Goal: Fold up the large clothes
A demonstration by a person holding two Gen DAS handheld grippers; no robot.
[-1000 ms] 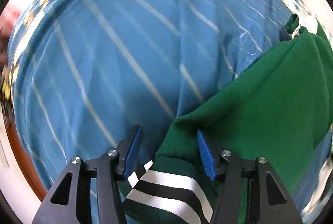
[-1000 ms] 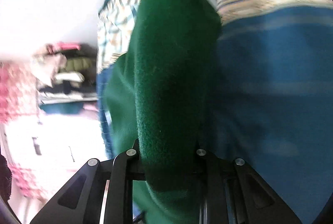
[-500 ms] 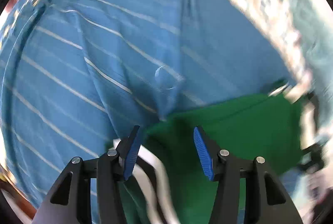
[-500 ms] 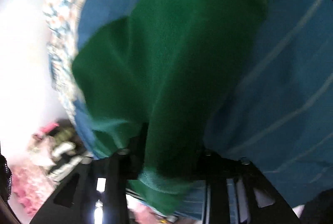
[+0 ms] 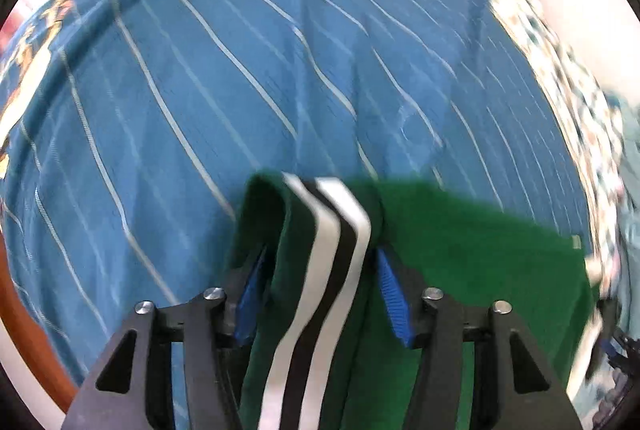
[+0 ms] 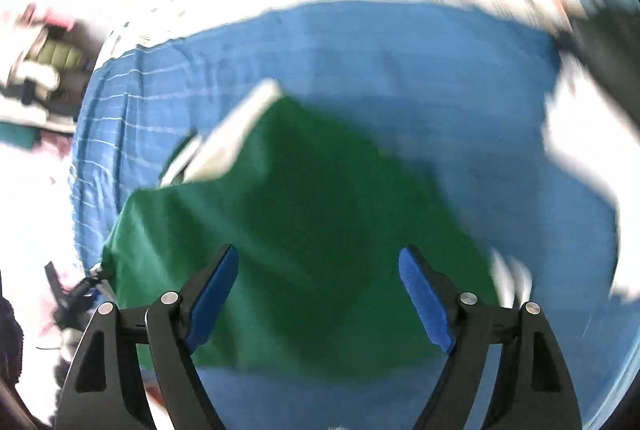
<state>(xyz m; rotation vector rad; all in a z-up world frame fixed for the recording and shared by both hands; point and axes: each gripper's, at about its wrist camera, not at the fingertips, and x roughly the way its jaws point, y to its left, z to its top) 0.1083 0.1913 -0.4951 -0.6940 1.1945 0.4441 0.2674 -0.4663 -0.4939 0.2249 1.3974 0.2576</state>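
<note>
A green garment point(image 5: 472, 262) with a black-and-white striped band point(image 5: 324, 270) lies on a blue striped bedsheet point(image 5: 200, 102). In the left wrist view the striped band and a green fold hang between the blue pads of my left gripper point(image 5: 316, 294), whose jaws stand partly apart around the cloth. In the right wrist view my right gripper point(image 6: 318, 294) is wide open and empty above the green garment point(image 6: 304, 230), which lies spread on the sheet with its white band point(image 6: 236, 134) at the far left corner. The view is blurred.
The blue sheet point(image 6: 400, 62) covers the bed. A patterned border point(image 5: 560, 70) runs along its far edge by a white wall. A brown wooden edge point(image 5: 24, 318) shows at lower left. Piled clothes point(image 6: 44, 58) sit at the left beyond the bed.
My right gripper has let go of the green garment and opened wide; the garment now lies flat below it. The striped band has swung up between my left gripper's pads.
</note>
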